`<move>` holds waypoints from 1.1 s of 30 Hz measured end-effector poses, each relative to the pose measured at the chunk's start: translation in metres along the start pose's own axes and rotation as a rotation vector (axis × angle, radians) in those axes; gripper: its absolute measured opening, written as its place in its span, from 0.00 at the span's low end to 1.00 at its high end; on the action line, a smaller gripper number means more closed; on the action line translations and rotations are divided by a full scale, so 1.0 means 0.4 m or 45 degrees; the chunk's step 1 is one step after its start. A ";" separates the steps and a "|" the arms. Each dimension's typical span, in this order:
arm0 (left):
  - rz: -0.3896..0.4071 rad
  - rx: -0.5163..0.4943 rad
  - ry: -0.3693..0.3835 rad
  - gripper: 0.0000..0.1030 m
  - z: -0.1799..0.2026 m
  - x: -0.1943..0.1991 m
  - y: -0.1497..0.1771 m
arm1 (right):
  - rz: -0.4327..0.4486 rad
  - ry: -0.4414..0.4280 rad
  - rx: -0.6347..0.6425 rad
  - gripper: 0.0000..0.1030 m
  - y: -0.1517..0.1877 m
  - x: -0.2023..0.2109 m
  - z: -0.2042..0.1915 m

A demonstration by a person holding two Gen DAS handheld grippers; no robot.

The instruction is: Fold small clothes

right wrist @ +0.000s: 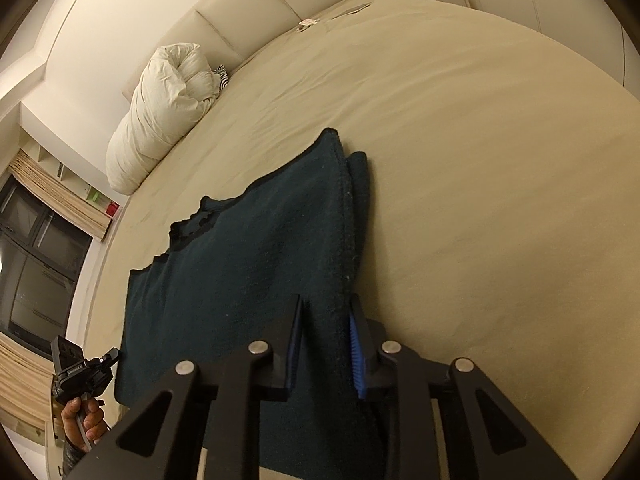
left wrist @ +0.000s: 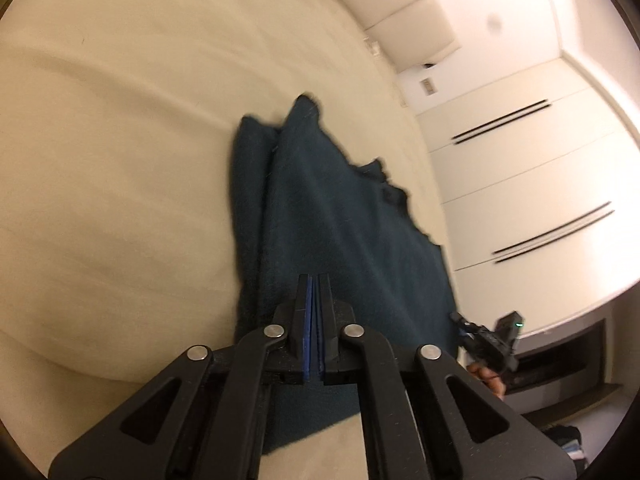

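Left gripper (left wrist: 314, 280) is pinching the cloth (left wrist: 320, 208); right gripper (right wrist: 326, 304) is straddling its folded edge, jaws narrow; both should lift evenly.

A beige-sheeted bed (right wrist: 480, 160) fills the room, a rolled white duvet (right wrist: 160, 112) at its padded headboard (right wrist: 240, 4); white wardrobe doors (left wrist: 520, 168) (long dark handles) and a dark window (right wrist: 36, 264) with curtains.
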State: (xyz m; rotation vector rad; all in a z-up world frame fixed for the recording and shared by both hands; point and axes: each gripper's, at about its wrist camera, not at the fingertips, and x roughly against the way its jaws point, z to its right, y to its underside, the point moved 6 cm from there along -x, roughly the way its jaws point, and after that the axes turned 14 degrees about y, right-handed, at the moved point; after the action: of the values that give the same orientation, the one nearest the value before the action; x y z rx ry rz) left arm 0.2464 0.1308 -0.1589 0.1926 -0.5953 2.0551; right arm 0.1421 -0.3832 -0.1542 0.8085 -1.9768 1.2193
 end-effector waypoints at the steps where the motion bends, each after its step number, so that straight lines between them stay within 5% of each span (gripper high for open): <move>1: 0.000 -0.029 -0.010 0.19 0.007 0.010 -0.001 | 0.002 -0.014 -0.007 0.36 -0.001 0.003 0.001; 2: -0.007 -0.060 -0.016 0.28 0.012 0.019 -0.001 | 0.009 -0.025 -0.009 0.36 -0.001 0.004 -0.003; 4: -0.012 -0.048 -0.006 0.68 0.003 0.034 -0.001 | 0.016 -0.026 -0.001 0.36 -0.001 0.006 -0.005; 10: -0.029 -0.004 0.041 0.68 -0.020 0.044 0.003 | 0.009 -0.030 -0.007 0.36 0.000 0.007 -0.009; 15: -0.100 -0.020 0.030 0.36 -0.022 0.006 0.007 | 0.003 -0.027 -0.004 0.37 0.001 0.008 -0.012; 20: -0.111 -0.027 -0.007 0.26 -0.032 -0.008 -0.004 | -0.007 -0.022 -0.003 0.42 0.003 0.007 -0.011; 24: -0.097 -0.036 -0.046 0.05 -0.036 -0.005 -0.013 | -0.012 -0.013 0.000 0.44 0.011 0.002 -0.010; 33: -0.068 -0.136 -0.115 0.04 0.002 0.008 -0.010 | 0.012 0.133 0.011 0.44 0.015 0.005 0.004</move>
State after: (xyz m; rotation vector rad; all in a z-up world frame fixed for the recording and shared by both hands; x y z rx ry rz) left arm 0.2481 0.1346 -0.1558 0.2371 -0.7463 1.9649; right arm 0.1356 -0.3828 -0.1561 0.7254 -1.8950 1.2507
